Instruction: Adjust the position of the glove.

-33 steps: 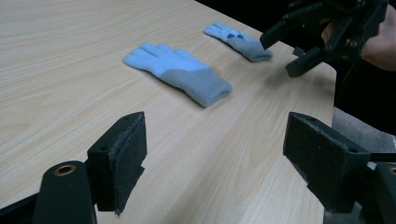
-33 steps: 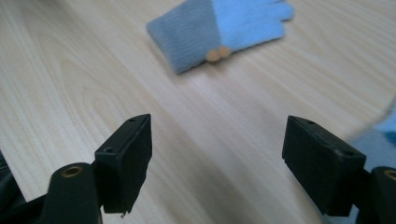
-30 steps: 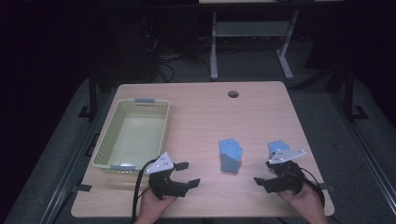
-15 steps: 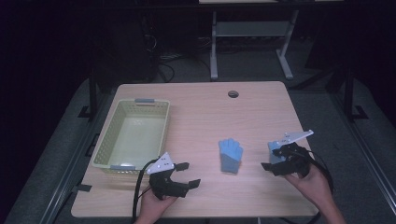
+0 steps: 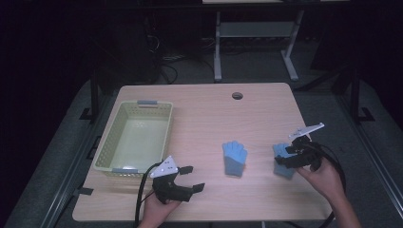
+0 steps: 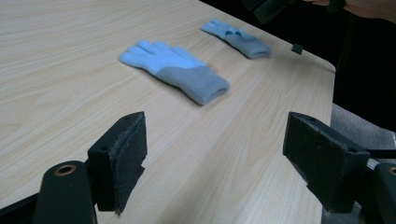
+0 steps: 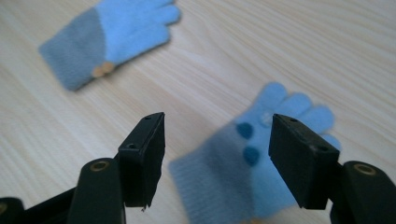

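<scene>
Right hand-held gripper [image 7: 212, 158]: has swung over the right-hand glove [image 7: 261, 154] on the bench [image 5: 199, 114], jaws just narrowing, ungripped | left hand-held gripper [image 6: 215, 154]: idle, spread | next: pinch, likely basket [image 5: 135, 137].

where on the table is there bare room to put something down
The far strip of the table from the basket to the cable hole is bare, as is the patch between basket and middle glove. The right near side is crowded by the right glove.
</scene>
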Tool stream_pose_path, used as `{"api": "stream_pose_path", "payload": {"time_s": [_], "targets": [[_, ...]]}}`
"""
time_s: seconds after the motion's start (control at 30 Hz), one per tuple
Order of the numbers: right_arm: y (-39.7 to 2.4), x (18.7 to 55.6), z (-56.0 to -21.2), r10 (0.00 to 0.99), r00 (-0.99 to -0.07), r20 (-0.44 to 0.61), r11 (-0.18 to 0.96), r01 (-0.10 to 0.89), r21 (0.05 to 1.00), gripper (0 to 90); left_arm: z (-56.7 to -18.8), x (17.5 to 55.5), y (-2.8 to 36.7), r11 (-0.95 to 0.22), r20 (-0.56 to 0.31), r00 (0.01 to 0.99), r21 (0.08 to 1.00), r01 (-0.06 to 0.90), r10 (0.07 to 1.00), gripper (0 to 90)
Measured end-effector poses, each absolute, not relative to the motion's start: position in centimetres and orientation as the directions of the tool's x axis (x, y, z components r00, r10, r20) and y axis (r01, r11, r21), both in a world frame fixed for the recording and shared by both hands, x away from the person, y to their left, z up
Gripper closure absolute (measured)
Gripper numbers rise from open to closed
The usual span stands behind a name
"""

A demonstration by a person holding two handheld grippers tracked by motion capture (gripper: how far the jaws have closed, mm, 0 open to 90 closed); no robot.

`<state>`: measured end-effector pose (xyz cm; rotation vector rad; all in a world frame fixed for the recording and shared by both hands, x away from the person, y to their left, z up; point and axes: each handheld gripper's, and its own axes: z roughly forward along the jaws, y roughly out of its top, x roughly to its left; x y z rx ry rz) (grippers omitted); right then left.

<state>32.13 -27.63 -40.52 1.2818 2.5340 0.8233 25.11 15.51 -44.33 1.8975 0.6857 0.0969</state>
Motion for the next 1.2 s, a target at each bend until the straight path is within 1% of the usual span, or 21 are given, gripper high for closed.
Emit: {"api": "stream_pose_path", "payload": {"time_s": [0.03,0.13,0.2,0.3,0.33,0.4,0.43,0.53,0.57,0.73,0.8,0.97,1.03,1.1,1.13,1.17,1.2], "targets": [[-27.9,32.6,-40.8,0.796,-0.598,0.087,0.466,0.700,0.542,38.5,-44.3,25.1,15.6,-0.268,-0.238,0.832,0.872,0.410,0.501,21.5],[-28.2,32.9,-41.0,0.802,-0.590,0.092,0.461,0.709,0.533,40.4,-44.3,25.1,15.6,-0.266,-0.240,0.830,0.871,0.413,0.503,21.5],[-28.3,33.3,-41.3,0.810,-0.578,0.097,0.454,0.723,0.520,43.7,-44.3,25.2,15.6,-0.269,-0.237,0.831,0.871,0.411,0.504,21.6],[-28.5,33.6,-41.6,0.812,-0.575,0.097,0.459,0.733,0.503,45.5,-44.4,25.3,15.4,-0.267,-0.242,0.829,0.869,0.416,0.504,21.6],[-28.6,33.8,-41.9,0.818,-0.567,0.092,0.462,0.745,0.481,49.1,-44.5,25.2,15.3,-0.272,-0.244,0.830,0.866,0.419,0.502,21.6],[-28.7,33.9,-42.0,0.822,-0.563,0.087,0.464,0.751,0.471,50.2,-44.5,25.2,15.3,-0.274,-0.243,0.830,0.866,0.419,0.502,21.6],[-28.8,34.0,-42.3,0.830,-0.554,0.072,0.466,0.758,0.458,52.6,-44.4,25.2,15.3,-0.275,-0.239,0.831,0.867,0.415,0.502,21.6],[-28.9,34.1,-42.6,0.832,-0.550,0.076,0.462,0.761,0.456,54.1,-44.2,25.1,15.3,-0.281,-0.223,0.837,0.872,0.400,0.499,21.6],[-28.9,34.1,-42.9,0.833,-0.549,0.066,0.470,0.766,0.439,55.6,-44.2,25.1,15.4,-0.279,-0.229,0.836,0.871,0.405,0.499,21.6],[-29.0,34.2,-43.6,0.844,-0.532,0.067,0.464,0.787,0.407,56.6,-44.4,25.4,15.5,-0.265,-0.251,0.829,0.867,0.422,0.500,21.6],[-28.9,34.3,-44.3,0.847,-0.527,0.072,0.470,0.805,0.362,55.6,-44.4,25.4,15.4,-0.267,-0.249,0.830,0.867,0.421,0.499,21.6],[-28.9,34.3,-44.4,0.845,-0.532,0.051,0.478,0.795,0.373,58.1,-44.4,25.4,15.4,-0.264,-0.253,0.830,0.867,0.422,0.498,21.6],[-28.8,34.3,-44.4,0.847,-0.529,0.046,0.477,0.796,0.371,60.3,-44.4,25.4,15.5,-0.260,-0.257,0.826,0.866,0.427,0.501,21.6],[-28.8,34.3,-44.4,0.850,-0.525,0.038,0.476,0.797,0.372,64.5,-44.4,25.4,15.5,-0.247,-0.264,0.824,0.869,0.429,0.501,21.6],[-28.8,34.3,-44.4,0.850,-0.525,0.038,0.476,0.797,0.372,64.5,-44.4,25.4,15.5,-0.247,-0.264,0.824,0.869,0.429,0.501,21.5],[-28.7,34.3,-44.4,0.855,-0.518,0.032,0.471,0.800,0.371,67.4,-44.3,25.4,15.5,-0.245,-0.265,0.827,0.871,0.426,0.496,21.5],[-28.7,34.3,-44.4,0.855,-0.518,0.032,0.471,0.800,0.371,67.4,-44.3,25.4,15.5,-0.245,-0.265,0.827,0.871,0.426,0.496,21.5]]}}
